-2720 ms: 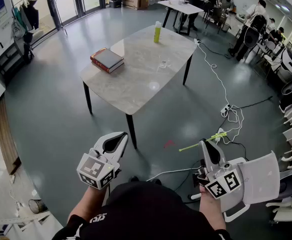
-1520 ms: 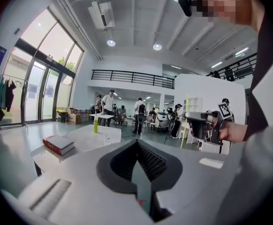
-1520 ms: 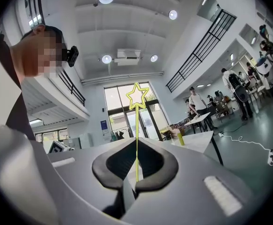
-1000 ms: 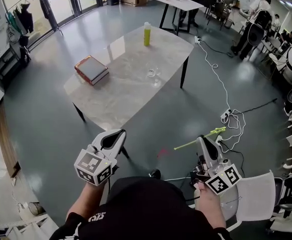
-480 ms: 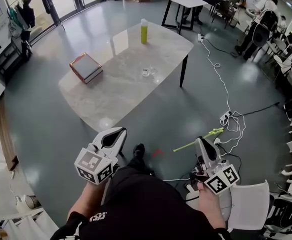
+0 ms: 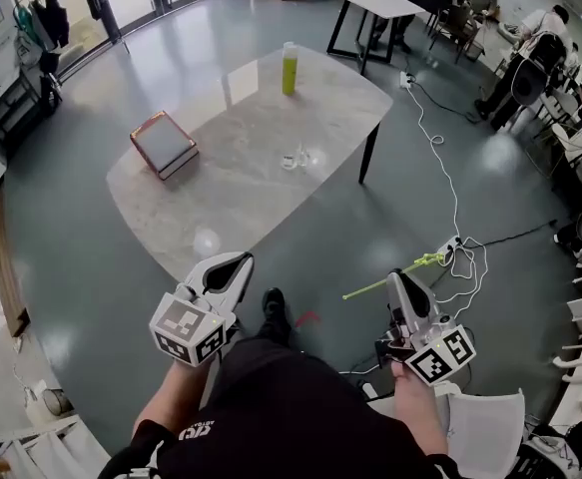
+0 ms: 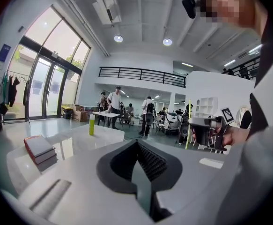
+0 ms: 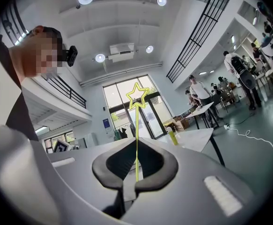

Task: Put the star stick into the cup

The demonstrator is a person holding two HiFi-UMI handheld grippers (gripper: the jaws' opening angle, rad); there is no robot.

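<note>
Two tools: the right tool (image 6: pixel 399 277) clenches the star stick (image 6: pixel 370 288), the left tool (image 6: pixel 242 260) is clenched empty.

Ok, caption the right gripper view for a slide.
Right gripper clamps the yellow star stick, table with green bottle beyond.

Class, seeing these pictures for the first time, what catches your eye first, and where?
The yellow-green star stick stands out, pinched in the shut right gripper at the lower right of the head view. Ahead stands a pale marble table with a green bottle at its far edge, a red-edged book on its left and a small clear cup near the middle.
</note>
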